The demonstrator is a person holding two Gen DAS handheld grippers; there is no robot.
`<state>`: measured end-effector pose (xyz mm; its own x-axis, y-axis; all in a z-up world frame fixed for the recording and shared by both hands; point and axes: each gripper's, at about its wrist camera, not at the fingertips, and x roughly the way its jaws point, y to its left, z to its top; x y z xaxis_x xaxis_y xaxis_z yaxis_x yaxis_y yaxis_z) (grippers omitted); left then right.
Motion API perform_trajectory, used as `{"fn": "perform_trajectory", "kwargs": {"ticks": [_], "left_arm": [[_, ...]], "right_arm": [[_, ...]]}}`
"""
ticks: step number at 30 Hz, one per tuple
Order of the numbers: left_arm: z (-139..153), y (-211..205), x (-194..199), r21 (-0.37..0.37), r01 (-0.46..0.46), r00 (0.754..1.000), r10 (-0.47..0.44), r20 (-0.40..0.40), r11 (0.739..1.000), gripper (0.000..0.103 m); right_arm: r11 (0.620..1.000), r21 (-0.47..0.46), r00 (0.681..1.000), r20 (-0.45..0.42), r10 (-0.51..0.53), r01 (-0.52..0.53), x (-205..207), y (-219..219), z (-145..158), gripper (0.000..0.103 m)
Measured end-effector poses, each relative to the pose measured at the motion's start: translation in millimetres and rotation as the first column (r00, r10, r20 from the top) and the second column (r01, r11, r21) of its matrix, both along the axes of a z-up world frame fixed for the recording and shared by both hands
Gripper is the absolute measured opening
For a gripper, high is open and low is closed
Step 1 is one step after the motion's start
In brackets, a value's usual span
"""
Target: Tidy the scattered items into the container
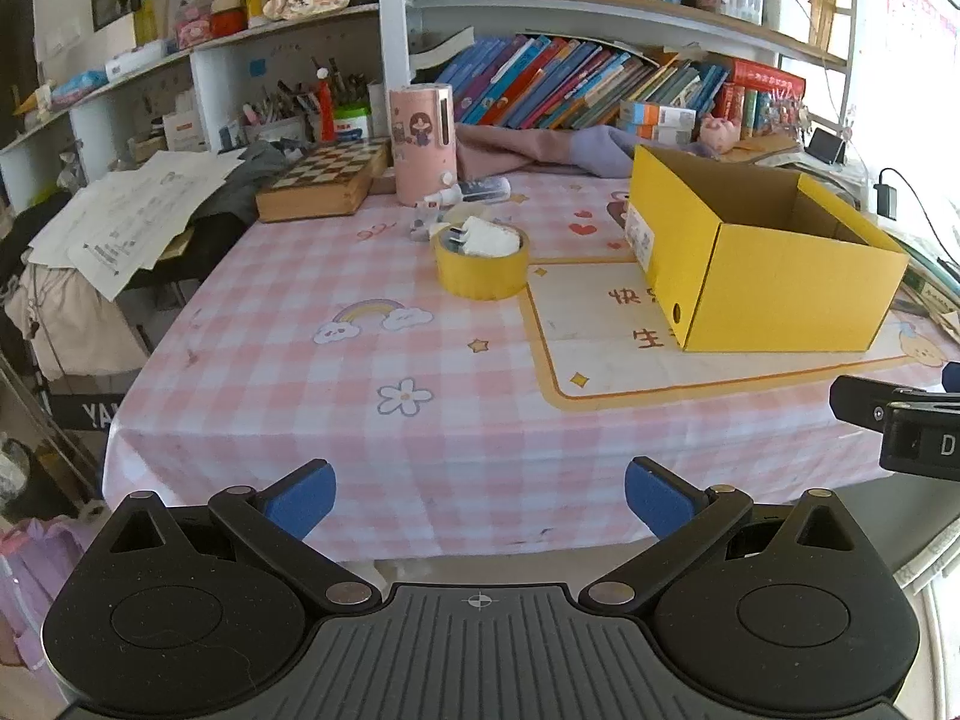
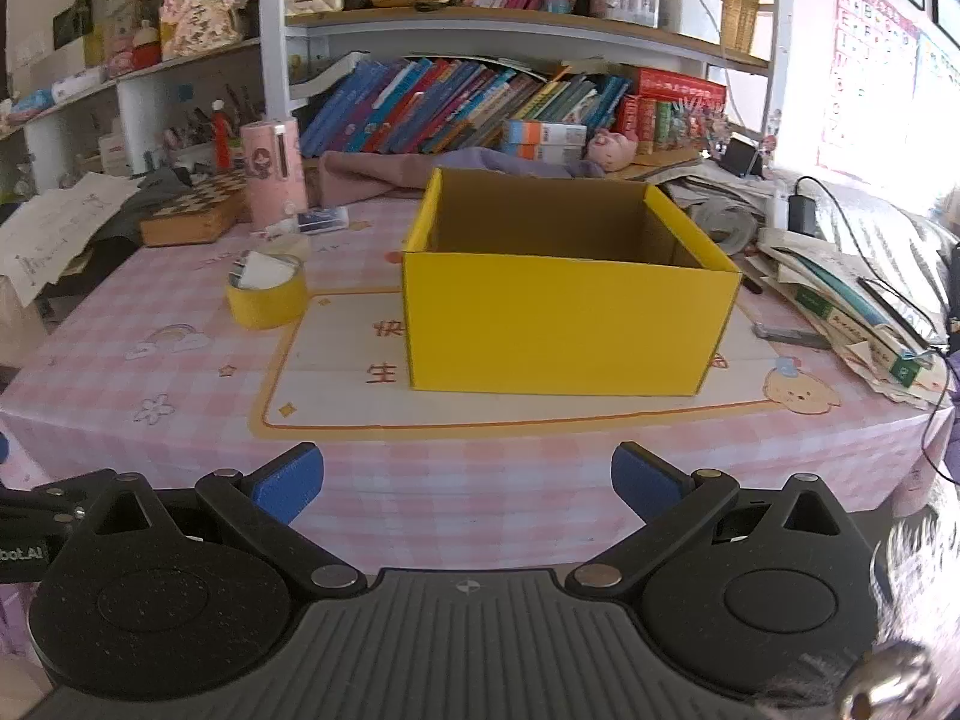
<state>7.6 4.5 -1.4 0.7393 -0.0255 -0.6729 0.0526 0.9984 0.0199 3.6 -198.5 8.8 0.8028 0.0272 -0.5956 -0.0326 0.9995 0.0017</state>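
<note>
Plainly, both claws hung wide apart and gripped nothing: the left claw point(image 1: 480, 495) and the right claw point(image 2: 467, 480) each sat just off the near edge of the tabletop point(image 1: 270, 396), blue pads spread, with only checked pink cloth showing between them. Farther out from the left claw stood a roll of yellow tape point(image 1: 482, 267), upright on its side wall, with a white charger plug point(image 1: 489, 237) resting in its core. Just behind the roll lay a small white bottle point(image 1: 441, 198) and a dark flat packet point(image 1: 486, 187), both near the foot of a tall pink cup point(image 1: 420, 144). Straight ahead of the right claw stood the yellow box point(image 2: 564, 324), open at the top; what could be seen of its inside looked empty, though its floor was hidden by the front wall. The roll sat to the left of the box, well apart from it. Judging by this, the tidying had not started and the step in hand was the first reach. The next move probably called for the left claw to travel forward over the cloth, come down on the plug or across the wall of the roll, close, and carry it rightward over the rim of the box. Lifting the roll alone could spill the plug.
</note>
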Motion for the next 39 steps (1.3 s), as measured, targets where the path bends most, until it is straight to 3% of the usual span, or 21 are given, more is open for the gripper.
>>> {"fn": "perform_trajectory", "kwargs": {"ticks": [12, 28, 39], "left_arm": [[0.9, 18.2, -5.9, -0.021, -0.023, 1.0, 0.024, 0.011, 1.0, 0.103], [4.5, 62.9, -18.2, -0.031, -0.155, 0.988, 0.156, 0.02, 0.987, 0.103], [8.6, 71.4, -13.7, -0.014, -0.183, 0.981, 0.184, 0.06, 0.983, 0.103]], "right_arm": [[0.997, 0.054, 0.999, -0.016, 0.049, -0.048, 1.1, 16.7, 4.0, 0.103], [0.984, 0.012, 0.984, -0.013, 0.176, -0.176, 10.6, 69.2, 7.7, 0.102], [0.972, 0.011, 0.972, 0.01, 0.235, -0.235, 25.8, 86.3, 10.6, 0.102]]}}
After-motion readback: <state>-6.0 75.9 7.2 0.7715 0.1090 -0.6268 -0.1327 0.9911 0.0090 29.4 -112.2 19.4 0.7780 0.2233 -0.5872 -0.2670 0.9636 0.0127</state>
